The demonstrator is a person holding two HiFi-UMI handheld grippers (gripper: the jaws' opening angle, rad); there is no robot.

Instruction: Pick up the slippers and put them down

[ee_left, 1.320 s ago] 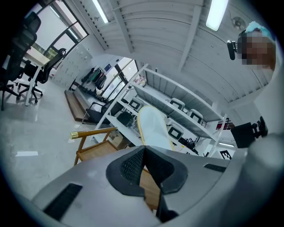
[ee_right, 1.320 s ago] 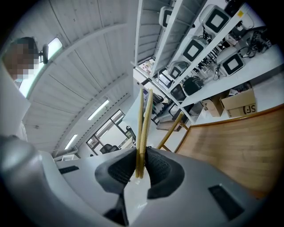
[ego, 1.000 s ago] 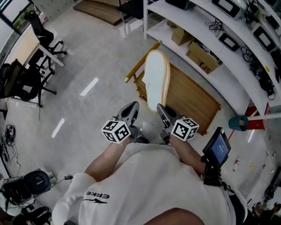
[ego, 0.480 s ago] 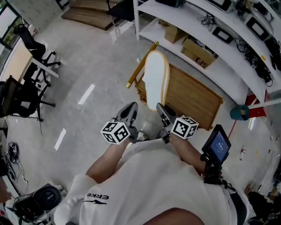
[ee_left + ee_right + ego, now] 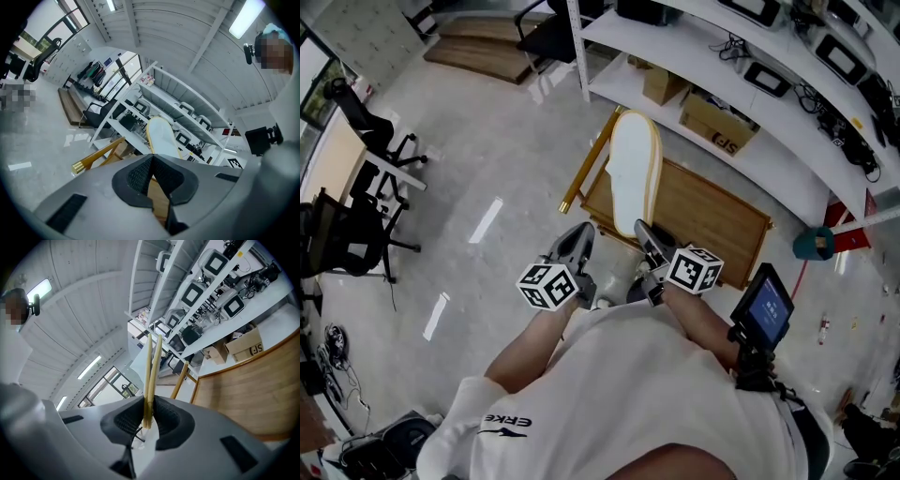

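The pale slippers (image 5: 635,173) with tan-edged soles stand on end, pressed flat together, in front of me over the wooden platform (image 5: 712,216). My right gripper (image 5: 648,238) is shut on their lower end. The right gripper view shows the two thin sole edges (image 5: 151,366) squeezed between the black pads (image 5: 165,420). My left gripper (image 5: 578,236) sits just left of it, shut with nothing between its pads. The left gripper view shows the slippers (image 5: 161,136) ahead, beyond the closed fingertips (image 5: 161,171).
A low wooden platform with a gold-capped leg (image 5: 585,171) lies on the grey floor below the slippers. White shelving (image 5: 741,141) with cardboard boxes (image 5: 720,123) and monitors runs behind it. Office chairs (image 5: 352,225) stand far left. A small screen (image 5: 764,314) hangs at the person's right side.
Both grippers and the held slippers have travelled level across the room together; the shelf post and the wooden platform have shifted left in the head view. The grip is unchanged.
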